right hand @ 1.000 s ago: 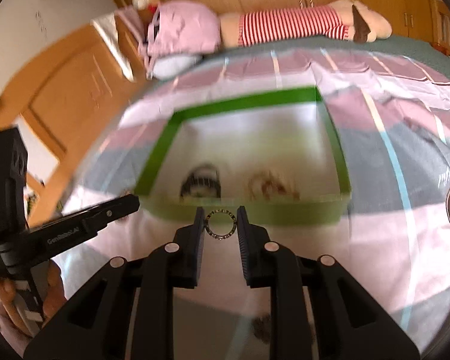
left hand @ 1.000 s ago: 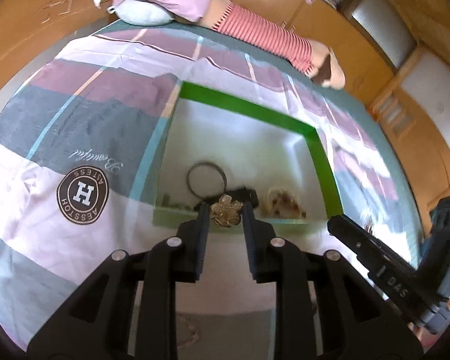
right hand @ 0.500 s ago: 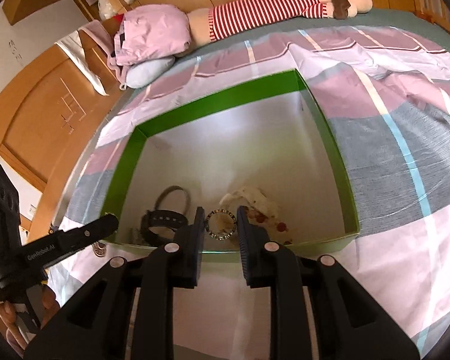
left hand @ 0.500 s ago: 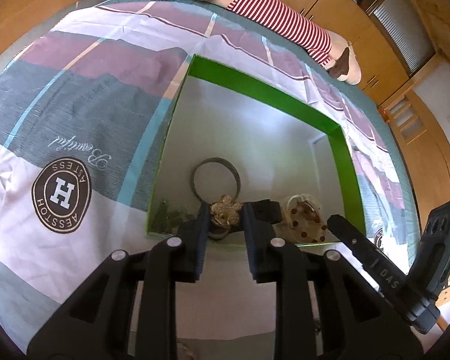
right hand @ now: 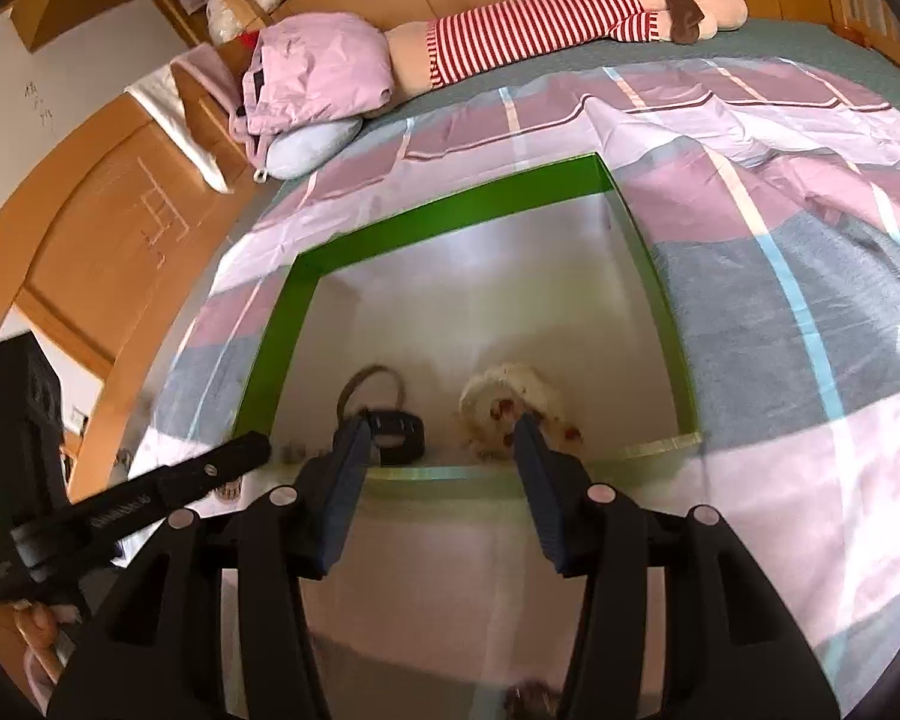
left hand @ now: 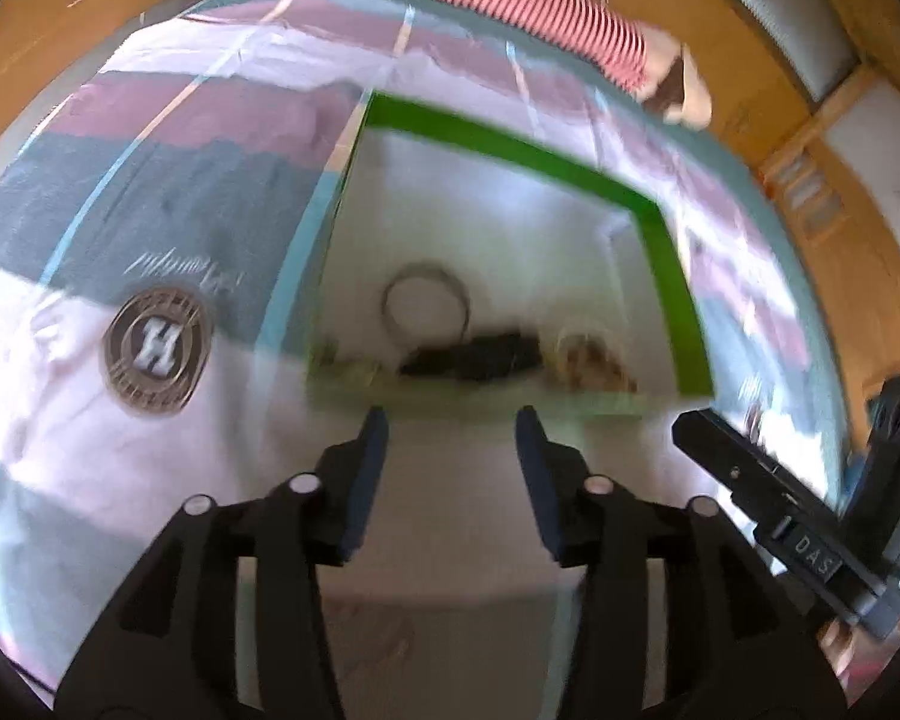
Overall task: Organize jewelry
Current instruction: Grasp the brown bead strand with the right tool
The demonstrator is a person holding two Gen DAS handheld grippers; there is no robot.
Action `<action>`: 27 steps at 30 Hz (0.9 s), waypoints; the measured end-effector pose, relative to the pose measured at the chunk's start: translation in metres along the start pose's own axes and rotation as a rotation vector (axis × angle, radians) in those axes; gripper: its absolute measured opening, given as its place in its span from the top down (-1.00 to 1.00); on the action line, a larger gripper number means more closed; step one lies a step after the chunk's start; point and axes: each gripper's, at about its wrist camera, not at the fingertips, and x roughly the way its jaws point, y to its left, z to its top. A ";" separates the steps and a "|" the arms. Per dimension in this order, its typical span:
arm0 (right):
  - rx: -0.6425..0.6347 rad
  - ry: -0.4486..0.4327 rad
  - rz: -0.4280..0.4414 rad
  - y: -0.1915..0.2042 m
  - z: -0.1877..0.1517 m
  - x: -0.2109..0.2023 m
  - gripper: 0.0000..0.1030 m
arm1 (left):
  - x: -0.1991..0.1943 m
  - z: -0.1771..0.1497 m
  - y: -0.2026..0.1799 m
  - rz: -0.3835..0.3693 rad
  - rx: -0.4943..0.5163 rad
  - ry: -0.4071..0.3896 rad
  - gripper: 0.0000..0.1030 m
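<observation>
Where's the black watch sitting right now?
The black watch lies inside the green box, by its near wall, just in front of the grey ring bangle and left of the white beaded bracelet in the right wrist view.

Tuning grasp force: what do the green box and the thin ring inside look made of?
Box: likely cardboard, with thin flat walls, matte green outside, pale inside. Ring: looks like metal, a thin grey hoop with a dull sheen, but blur leaves plastic possible.
</observation>
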 end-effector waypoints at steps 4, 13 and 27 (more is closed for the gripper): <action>-0.071 0.178 -0.108 0.000 -0.031 -0.004 -0.01 | 0.009 -0.045 0.009 0.159 0.101 0.162 0.11; -0.088 0.402 -0.179 -0.022 -0.087 0.014 0.00 | 0.047 -0.073 0.029 0.252 0.052 0.332 0.14; -0.285 0.316 -0.206 0.017 -0.103 0.043 0.54 | 0.051 -0.082 0.007 0.247 0.115 0.298 0.61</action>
